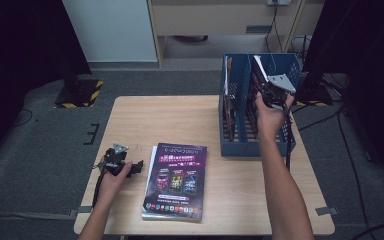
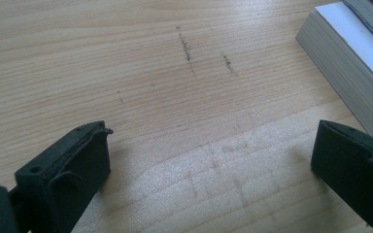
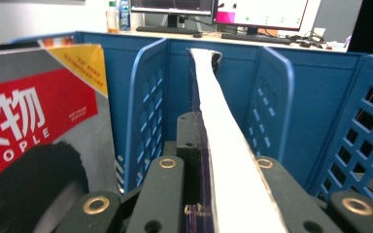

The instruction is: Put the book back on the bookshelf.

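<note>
Grey carpet floor (image 1: 40, 150); scuffed wooden table (image 1: 145, 115) bears blue rack (image 1: 240, 145).

My left gripper (image 1: 138, 165) sits low by the table's near-left edge, left hand (image 1: 111, 176) wrapped round its body, jaws wide apart w/ nothing between them. My right arm reaches fwd, nearly straight, right hand (image 1: 270, 116) raised; right gripper (image 1: 256, 75) points away from me, jaws clamped tight on a thin book (image 3: 223, 145) held edge-on
</note>
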Demonstrator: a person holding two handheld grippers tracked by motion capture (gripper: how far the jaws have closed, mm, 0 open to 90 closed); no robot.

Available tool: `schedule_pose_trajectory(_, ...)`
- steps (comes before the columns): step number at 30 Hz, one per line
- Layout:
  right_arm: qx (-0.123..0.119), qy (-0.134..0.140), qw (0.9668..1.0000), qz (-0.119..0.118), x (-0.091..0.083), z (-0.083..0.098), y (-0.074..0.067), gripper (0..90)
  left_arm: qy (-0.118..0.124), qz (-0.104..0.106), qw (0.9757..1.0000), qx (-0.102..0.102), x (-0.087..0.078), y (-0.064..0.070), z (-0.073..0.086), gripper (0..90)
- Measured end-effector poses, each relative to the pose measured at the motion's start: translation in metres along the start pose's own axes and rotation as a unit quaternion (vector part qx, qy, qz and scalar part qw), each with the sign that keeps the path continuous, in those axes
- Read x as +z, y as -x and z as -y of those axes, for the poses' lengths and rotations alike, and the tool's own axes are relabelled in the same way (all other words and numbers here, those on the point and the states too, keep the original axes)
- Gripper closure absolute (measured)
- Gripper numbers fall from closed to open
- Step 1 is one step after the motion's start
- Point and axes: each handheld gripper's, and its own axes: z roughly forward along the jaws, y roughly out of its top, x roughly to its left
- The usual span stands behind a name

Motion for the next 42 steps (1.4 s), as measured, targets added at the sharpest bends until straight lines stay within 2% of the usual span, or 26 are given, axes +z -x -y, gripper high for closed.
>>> schedule_pose_trajectory(6,-0.006,0.000,0.9999,-0.014,0.000,0.002,-0.008,82.4,0.000,0.001,1.0000,0.000,0.000,0.001,0.000,0.0)
schedule_pose_trajectory(10,-0.008,0.001,0.9999,-0.012,0.001,0.003,-0.012,82.3,0.000,0.001,1.0000,0.000,0.000,0.001,0.000,0.0)
schedule_pose_trajectory(20,-0.005,0.001,0.9998,-0.018,0.000,0.003,-0.012,81.7,0.000,0.001,1.0000,0.000,0.000,0.001,0.000,0.0)
schedule_pose_trajectory(42,0.002,0.004,0.9992,-0.041,-0.002,0.001,-0.018,74.4,0.000,0.001,1.0000,0.000,0.000,0.001,0.000,0.0)
